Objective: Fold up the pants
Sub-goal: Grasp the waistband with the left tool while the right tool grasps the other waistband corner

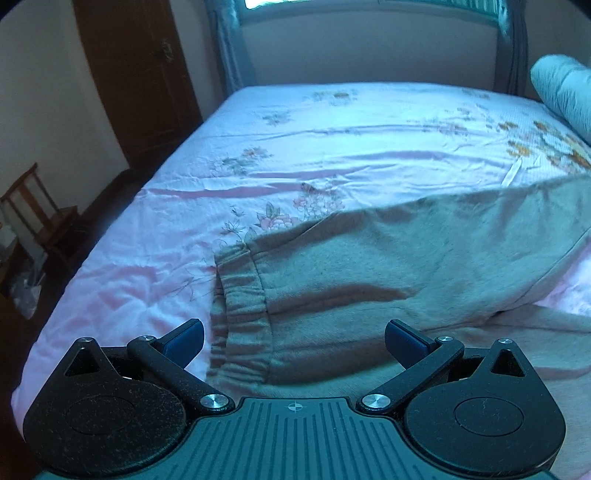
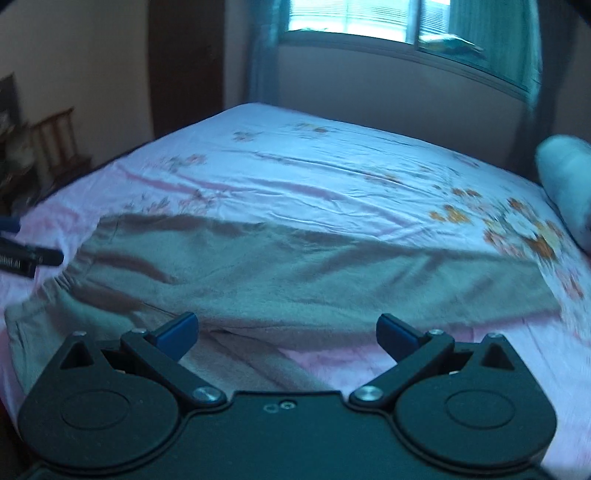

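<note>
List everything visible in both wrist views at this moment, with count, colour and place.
pants: one, grey, spread across the near side of the bed
bedsheet: one, pink floral, covering the bed
pillow: one, pale, far right of the bed
chair: one, dark wood, left of the bed
window: one, bright, wall behind the bed
curtains: grey, flanking the window
left gripper: open, over the waistband
right gripper: open, above the pants

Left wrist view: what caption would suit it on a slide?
Open left gripper poised above the elastic waistband of grey pants spread on a floral bedsheet.
</note>
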Motion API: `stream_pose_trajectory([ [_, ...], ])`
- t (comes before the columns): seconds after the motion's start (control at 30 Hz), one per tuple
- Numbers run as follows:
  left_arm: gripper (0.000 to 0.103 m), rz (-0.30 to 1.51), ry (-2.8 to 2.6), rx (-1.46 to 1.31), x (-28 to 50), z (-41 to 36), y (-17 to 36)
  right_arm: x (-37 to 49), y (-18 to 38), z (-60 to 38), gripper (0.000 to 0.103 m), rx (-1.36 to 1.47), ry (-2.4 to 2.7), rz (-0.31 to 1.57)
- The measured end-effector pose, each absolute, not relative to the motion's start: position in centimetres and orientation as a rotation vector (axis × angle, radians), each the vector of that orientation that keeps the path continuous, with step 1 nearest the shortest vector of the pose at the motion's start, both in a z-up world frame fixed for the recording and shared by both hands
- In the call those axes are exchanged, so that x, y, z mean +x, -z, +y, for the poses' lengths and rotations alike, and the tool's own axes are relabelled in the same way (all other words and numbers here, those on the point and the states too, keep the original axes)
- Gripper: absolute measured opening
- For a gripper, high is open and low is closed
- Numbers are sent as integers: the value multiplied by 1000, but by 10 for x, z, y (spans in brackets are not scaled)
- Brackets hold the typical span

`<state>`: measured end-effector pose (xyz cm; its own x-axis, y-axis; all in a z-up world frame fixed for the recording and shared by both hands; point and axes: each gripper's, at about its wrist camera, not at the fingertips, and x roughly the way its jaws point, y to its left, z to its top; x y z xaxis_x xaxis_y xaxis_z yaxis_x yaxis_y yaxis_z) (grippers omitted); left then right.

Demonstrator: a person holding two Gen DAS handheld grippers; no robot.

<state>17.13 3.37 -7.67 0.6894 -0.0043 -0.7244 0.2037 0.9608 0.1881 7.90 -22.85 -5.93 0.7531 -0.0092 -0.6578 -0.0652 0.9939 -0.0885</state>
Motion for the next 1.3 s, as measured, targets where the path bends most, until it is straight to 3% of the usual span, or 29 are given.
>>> stream_pose_trajectory([
  [0.2, 103, 839, 206, 341, 224, 39, 94, 117, 67, -238, 94, -174, -155, 732],
  [0.57, 103, 854, 258, 388, 308, 58, 128, 197, 85, -246, 61, -274, -341, 840],
  [0.7, 103, 873, 309, 426, 332, 61, 140, 228, 94, -249, 60, -292, -382, 860],
  [0.83, 103, 915, 339, 479, 354, 62, 157, 259, 103, -248, 48, -358, -414, 890],
  [1.1, 102, 989, 501, 559, 389, 67, 180, 322, 124, -235, 44, -517, -461, 938],
  [1.2, 84, 1061, 590, 534, 404, 67, 190, 346, 129, -231, 42, -569, -484, 951],
  [1.3, 77, 1096, 631, 474, 412, 70, 194, 366, 137, -230, 38, -590, -516, 995],
])
